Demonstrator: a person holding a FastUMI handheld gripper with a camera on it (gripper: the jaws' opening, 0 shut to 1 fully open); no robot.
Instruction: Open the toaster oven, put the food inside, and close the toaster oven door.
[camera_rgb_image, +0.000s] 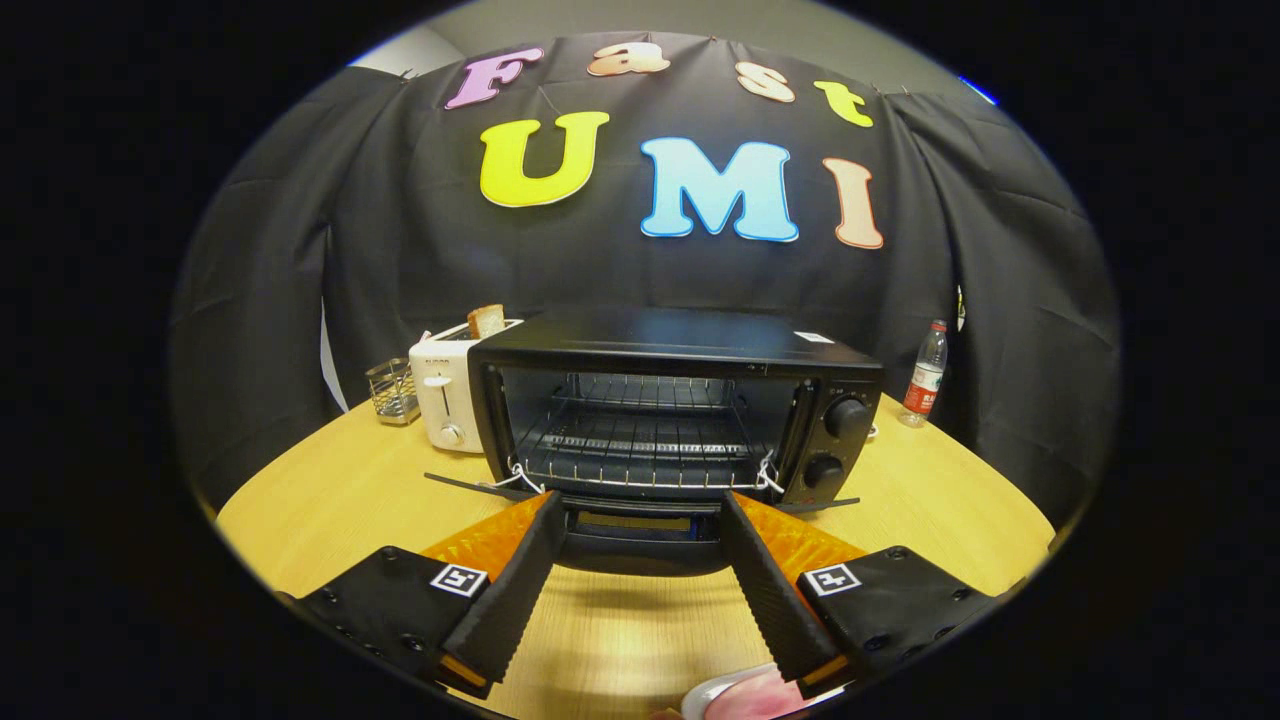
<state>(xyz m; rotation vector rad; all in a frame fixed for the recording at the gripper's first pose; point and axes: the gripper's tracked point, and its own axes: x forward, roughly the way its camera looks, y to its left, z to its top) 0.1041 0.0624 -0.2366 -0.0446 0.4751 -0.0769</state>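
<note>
Wooden table (330, 500) bears open toaster oven (680, 400); tool (640, 520) spread.

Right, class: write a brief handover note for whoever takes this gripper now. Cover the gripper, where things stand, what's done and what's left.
Gripper: open, holding nothing, fingers spread either side of the lowered door's handle.
Toaster oven: on the table, door down, rack bare.
Food: something pink on a plate just beneath the right finger; hard to tell what.
Done: door opened.
Left: put the food in, close the door.
</note>
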